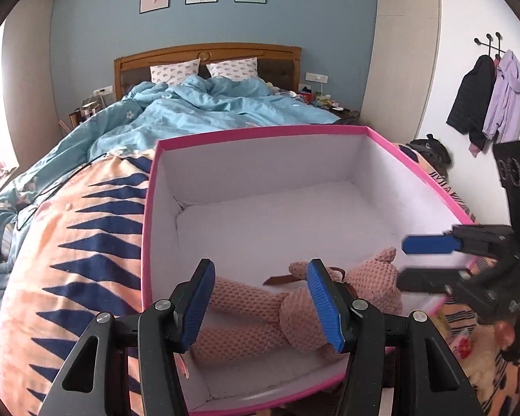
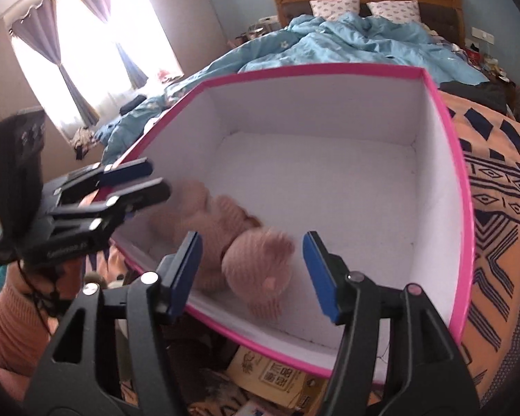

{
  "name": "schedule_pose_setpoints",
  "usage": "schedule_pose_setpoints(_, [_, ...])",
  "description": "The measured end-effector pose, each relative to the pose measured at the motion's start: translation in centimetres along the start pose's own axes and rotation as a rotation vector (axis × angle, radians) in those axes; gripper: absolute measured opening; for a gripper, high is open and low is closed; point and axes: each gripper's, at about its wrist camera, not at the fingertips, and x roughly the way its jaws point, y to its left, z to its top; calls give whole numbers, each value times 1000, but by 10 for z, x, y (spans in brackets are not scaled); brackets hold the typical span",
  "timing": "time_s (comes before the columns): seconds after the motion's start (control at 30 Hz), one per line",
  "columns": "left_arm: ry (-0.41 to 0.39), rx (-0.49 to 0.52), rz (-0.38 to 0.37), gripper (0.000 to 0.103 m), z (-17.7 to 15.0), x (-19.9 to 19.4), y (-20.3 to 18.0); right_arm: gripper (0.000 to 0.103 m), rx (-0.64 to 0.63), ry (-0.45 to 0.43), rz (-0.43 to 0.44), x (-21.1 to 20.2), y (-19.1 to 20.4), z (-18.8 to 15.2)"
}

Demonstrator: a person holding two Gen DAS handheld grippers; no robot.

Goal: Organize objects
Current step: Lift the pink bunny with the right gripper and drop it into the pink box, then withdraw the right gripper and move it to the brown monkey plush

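Crosswise, plush bear (image 1: 294, 308), head rightward

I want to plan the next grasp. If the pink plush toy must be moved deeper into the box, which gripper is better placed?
Probably the left gripper: its fingers closely flank the plush toy at the torso. The right gripper stands open around the head, with gaps on both sides.

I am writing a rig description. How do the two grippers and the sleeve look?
Both grippers, left and right, have a black plastic frame with silver bolts and flat blue ribbed pads on the jaws. The left one bears small white lettering on its side. A thin black cord hangs there over an orange-pink ribbed sleeve.
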Motion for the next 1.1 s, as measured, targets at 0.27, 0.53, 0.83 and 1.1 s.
schedule_pose_setpoints(0.27, [-49,-21,-10,78,-4,-15,5,69,40,-18,50,-7,9,-6])
schedule_pose_setpoints(0.53, [-175,0,-84,89,-22,-67,-6,82,47,-142,64,-55,25,-25])
schedule_pose_setpoints(0.83, [-271,5,-129,103,-59,-122,-23,84,34,-211,40,-99,46,-69])
schedule_pose_setpoints(1.1, [-237,5,-125,103,-92,-128,-35,84,79,-170,33,-98,56,-127])
